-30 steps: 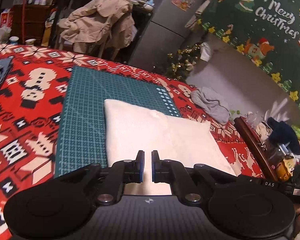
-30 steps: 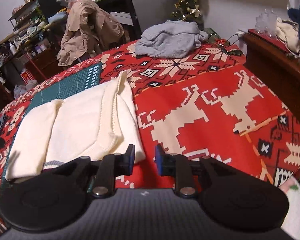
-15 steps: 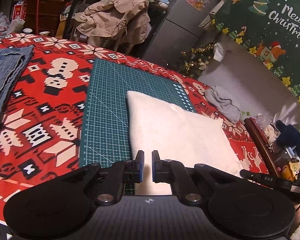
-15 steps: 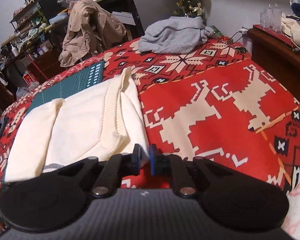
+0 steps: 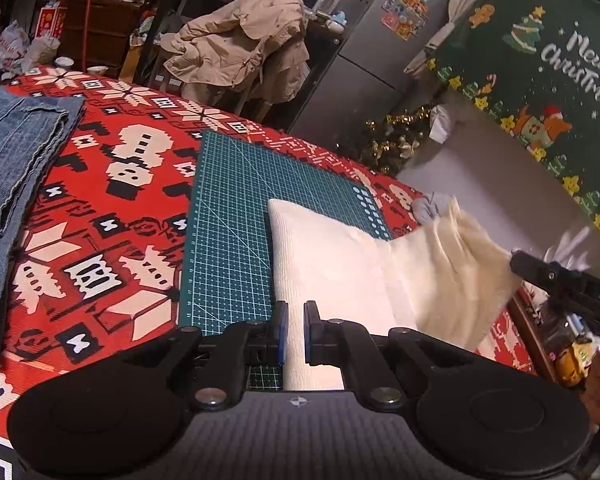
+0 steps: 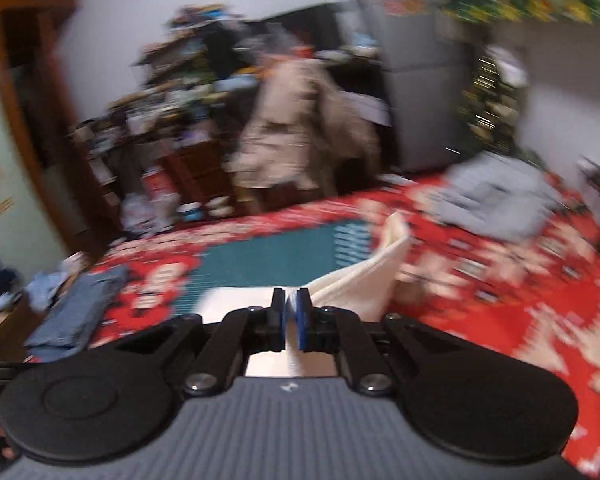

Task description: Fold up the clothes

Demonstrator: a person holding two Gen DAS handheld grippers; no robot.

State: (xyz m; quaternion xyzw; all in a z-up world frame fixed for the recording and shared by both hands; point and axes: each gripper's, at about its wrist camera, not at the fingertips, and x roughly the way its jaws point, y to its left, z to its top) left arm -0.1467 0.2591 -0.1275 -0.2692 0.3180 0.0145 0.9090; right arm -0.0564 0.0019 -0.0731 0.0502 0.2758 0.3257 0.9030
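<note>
Left wrist view: the left gripper (image 5: 295, 330) has its blue-padded jaws close together with a narrow gap, nothing between them that can be made out, and it hovers over the near edge of the cream sweater (image 5: 340, 264). The sweater lies folded on the green cutting mat (image 5: 236, 216), which rests on the red patterned cover (image 5: 100, 216). At about 3 o'clock the sweater's far side is lifted off the cover, drawn up toward the right gripper (image 5: 540, 272), seen there only as a black bar. At 9 to 10 o'clock folded blue jeans (image 5: 16, 152) lie on the cover, well apart from the mat. At 12 o'clock a beige coat (image 5: 240, 48) hangs over a chair. At 1 to 2 o'clock a green hanging (image 5: 540, 80) reads "Merry Christmas".

Right wrist view, heavily blurred: the right gripper (image 6: 291, 320) has its jaws nearly together and clamped on a fold of the cream sweater (image 6: 364, 280), which rises from the pads toward 1 o'clock. The mat (image 6: 268, 256) is at 12 o'clock, and a grey garment (image 6: 496, 200) at 2 o'clock on the cover (image 6: 520, 304). No writing is readable here.
</note>
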